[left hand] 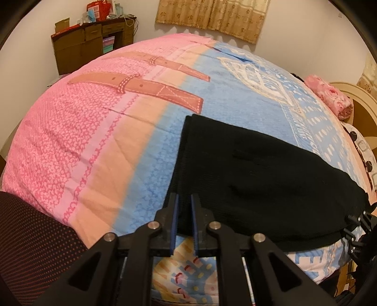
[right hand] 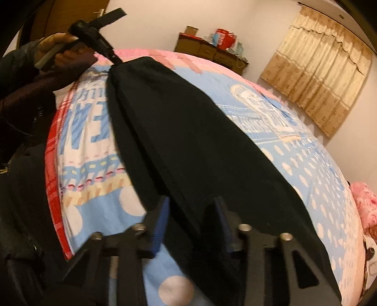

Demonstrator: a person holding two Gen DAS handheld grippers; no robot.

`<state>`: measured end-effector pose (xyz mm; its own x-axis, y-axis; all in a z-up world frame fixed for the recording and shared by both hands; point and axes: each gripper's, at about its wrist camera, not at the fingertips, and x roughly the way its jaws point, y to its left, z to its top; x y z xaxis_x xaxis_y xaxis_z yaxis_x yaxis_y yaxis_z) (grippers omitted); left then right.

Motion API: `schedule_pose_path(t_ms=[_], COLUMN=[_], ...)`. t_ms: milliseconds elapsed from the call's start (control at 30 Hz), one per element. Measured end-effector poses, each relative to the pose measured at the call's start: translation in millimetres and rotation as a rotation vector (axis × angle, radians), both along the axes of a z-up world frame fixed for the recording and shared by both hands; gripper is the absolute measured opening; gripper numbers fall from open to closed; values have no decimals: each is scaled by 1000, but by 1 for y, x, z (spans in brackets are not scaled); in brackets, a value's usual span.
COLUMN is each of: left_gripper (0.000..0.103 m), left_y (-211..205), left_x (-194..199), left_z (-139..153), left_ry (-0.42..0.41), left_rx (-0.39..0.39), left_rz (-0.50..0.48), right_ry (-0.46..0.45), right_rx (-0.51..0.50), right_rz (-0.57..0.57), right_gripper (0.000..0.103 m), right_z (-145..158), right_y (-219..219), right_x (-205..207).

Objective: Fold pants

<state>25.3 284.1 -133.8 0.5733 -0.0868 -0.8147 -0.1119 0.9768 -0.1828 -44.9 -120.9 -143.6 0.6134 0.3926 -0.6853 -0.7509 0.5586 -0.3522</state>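
Black pants (left hand: 247, 174) lie folded lengthwise on the bed. In the left wrist view my left gripper (left hand: 184, 200) pinches their near left corner between its blue pads; the gap is narrow with cloth in it. The right gripper's frame (left hand: 360, 223) shows at the right edge by the pants' other end. In the right wrist view the pants (right hand: 188, 131) run from my right gripper (right hand: 192, 204) up to the left gripper (right hand: 113, 58), held by a hand. The right fingers stand apart around the pants' edge, with cloth between them.
The bed has a pink and blue patterned cover (left hand: 94, 141). A brown dresser (left hand: 92, 44) with clutter stands at the far wall, beside a beige curtain (left hand: 212, 16). A pink rolled blanket (left hand: 329, 96) lies at the bed's right side. My torso is near the bed's edge (right hand: 21, 188).
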Motion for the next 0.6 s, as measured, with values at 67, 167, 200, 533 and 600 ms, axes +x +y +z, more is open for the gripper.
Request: schedule_pose_path(t_ms=[67,167,200,533,600], left_gripper=[11,11,11,11,11], left_y=[0,4,5,9,9], left_x=[0,-2,-3,-12,-15], left_z=[-1,2,3,8,11], left_ry=[3,2,0,8,3], left_rx=[-7,-15,-17,-19,-21], left_rz=[-1,-4,-5,-14,-15], right_ry=[8,6,9,52,47], right_rx=[4,19,34,8,34], right_rz=[4,2,-1,27,21], right_gripper=[9,3,3,2,2], right_z=[1,7,11,4,7], right_y=[3,2,0,0,-1], right_x=[-1,-4,-5,-23,-24])
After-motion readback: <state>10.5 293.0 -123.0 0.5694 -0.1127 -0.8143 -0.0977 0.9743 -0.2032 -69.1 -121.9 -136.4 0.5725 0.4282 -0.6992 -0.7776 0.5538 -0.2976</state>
